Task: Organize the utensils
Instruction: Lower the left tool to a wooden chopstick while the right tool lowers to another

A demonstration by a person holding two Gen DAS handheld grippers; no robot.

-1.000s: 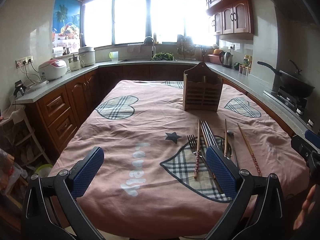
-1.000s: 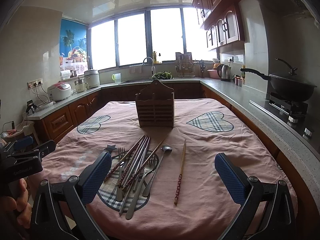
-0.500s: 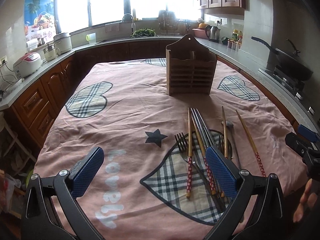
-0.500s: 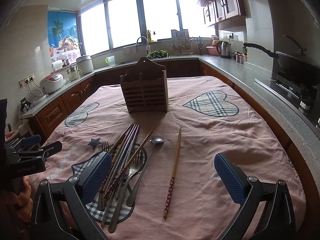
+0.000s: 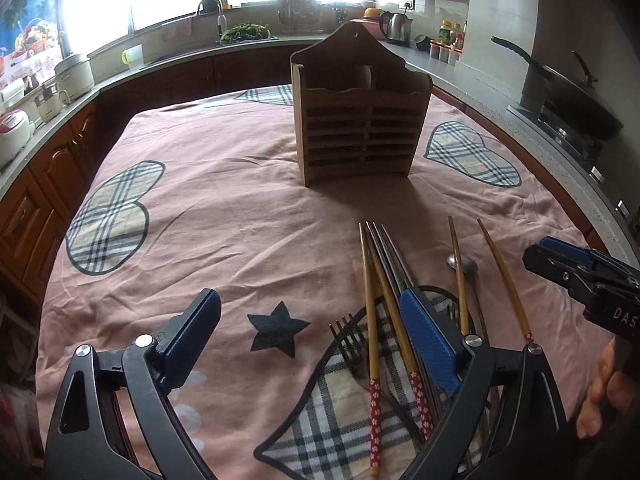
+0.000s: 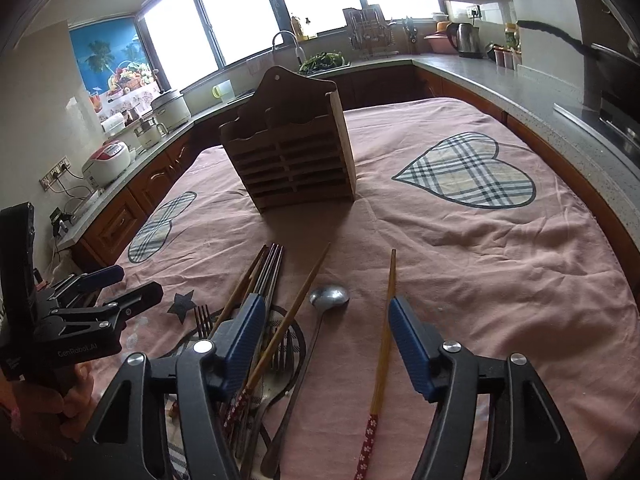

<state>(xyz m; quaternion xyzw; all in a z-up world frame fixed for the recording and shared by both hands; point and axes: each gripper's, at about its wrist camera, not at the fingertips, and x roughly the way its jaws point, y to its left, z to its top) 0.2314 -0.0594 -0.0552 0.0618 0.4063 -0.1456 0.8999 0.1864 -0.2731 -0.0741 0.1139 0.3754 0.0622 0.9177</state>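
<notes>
A slatted wooden utensil holder stands upright in the middle of the pink cloth. In front of it lie wooden chopsticks with red flowered ends, metal chopsticks, a fork and a spoon. My left gripper hovers over the fork end of the pile, its jaws closing, wide apart and gripping nothing. My right gripper hangs over the spoon with one chopstick just inside its right finger. Its jaws are closing but the pads touch nothing.
The pink cloth with plaid hearts covers the whole table. Dark wood cabinets and a grey counter ring it. A wok sits on the stove to the right; rice cookers stand at the left. A hand holds each gripper.
Both grippers have moved forward and down toward the utensils, so the holder looks larger. Both pairs of jaws have narrowed, the right one much more.
</notes>
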